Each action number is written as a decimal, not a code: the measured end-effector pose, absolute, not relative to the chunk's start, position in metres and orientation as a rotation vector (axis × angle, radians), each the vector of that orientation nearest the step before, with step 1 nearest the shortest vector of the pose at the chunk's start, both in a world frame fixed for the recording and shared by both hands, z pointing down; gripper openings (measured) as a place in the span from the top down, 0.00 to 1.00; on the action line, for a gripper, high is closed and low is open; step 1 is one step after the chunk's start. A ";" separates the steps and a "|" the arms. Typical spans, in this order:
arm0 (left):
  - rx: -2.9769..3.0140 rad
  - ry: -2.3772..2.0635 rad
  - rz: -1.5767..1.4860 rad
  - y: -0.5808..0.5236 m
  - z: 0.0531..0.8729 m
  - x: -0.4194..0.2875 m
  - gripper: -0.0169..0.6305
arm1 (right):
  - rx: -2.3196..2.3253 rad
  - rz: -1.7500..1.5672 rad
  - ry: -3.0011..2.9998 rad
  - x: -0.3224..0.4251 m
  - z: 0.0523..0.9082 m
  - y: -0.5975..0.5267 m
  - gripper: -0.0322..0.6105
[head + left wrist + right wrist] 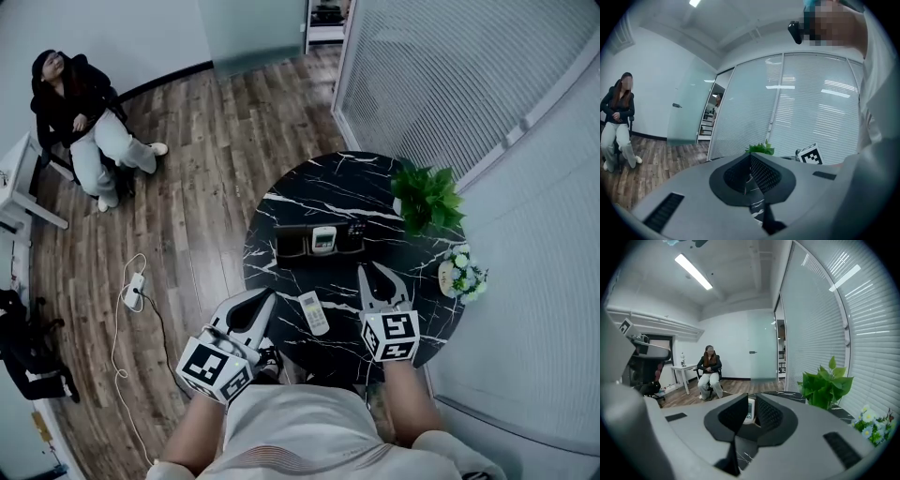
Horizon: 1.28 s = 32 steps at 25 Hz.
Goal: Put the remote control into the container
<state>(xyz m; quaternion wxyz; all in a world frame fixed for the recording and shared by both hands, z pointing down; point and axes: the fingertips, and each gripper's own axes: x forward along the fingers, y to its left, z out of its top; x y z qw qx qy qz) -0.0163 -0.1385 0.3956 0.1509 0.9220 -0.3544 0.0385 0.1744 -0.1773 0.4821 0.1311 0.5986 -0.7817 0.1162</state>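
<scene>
Lying on table [319,183] (near container [290,244]): remote control [314,312].

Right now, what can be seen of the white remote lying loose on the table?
The white remote control is slim, oblong and plastic-looking. It lies flat on the black marbled table, near the front edge, short of the container, between the left gripper and right gripper. Neither touches it. Its buttons are too small to make out.

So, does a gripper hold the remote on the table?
No, the remote lies on the table between the left gripper and the right gripper, apart from both.
</scene>
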 end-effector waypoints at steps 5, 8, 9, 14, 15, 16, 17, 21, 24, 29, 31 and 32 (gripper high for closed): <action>2.673 -1.026 0.094 -0.133 0.382 -0.003 0.96 | 1.799 0.273 -2.327 0.189 0.447 -0.154 0.90; 2.684 -1.040 0.087 -0.131 0.377 0.003 0.96 | 1.843 0.165 -2.354 0.197 0.424 -0.145 0.92; 2.688 -1.041 0.082 -0.131 0.375 0.005 0.96 | 1.855 0.143 -2.358 0.200 0.419 -0.143 0.93; 2.705 -1.042 0.080 -0.127 0.371 0.014 0.96 | 1.871 0.129 -2.370 0.208 0.408 -0.134 0.93; 2.710 -1.044 0.082 -0.126 0.370 0.015 0.96 | 1.868 0.130 -2.369 0.208 0.407 -0.133 0.93; 2.716 -1.045 0.083 -0.125 0.368 0.015 0.96 | 1.866 0.134 -2.368 0.208 0.408 -0.132 0.93; 2.723 -1.046 0.087 -0.124 0.368 0.015 0.96 | 1.863 0.139 -2.367 0.207 0.408 -0.131 0.93; 2.735 -1.068 0.103 -0.123 0.367 0.012 0.96 | 1.847 0.152 -2.365 0.203 0.412 -0.132 0.93; 2.726 -1.080 0.089 -0.124 0.366 0.008 0.96 | 1.840 0.153 -2.364 0.199 0.413 -0.134 0.93; 2.742 -1.088 0.092 -0.125 0.364 0.003 0.96 | 1.826 0.152 -2.365 0.192 0.411 -0.135 0.93; 2.739 -1.087 0.094 -0.125 0.364 0.001 0.96 | 1.819 0.152 -2.367 0.190 0.411 -0.135 0.93; 2.737 -1.088 0.094 -0.125 0.364 0.001 0.96 | 1.813 0.154 -2.367 0.189 0.411 -0.135 0.93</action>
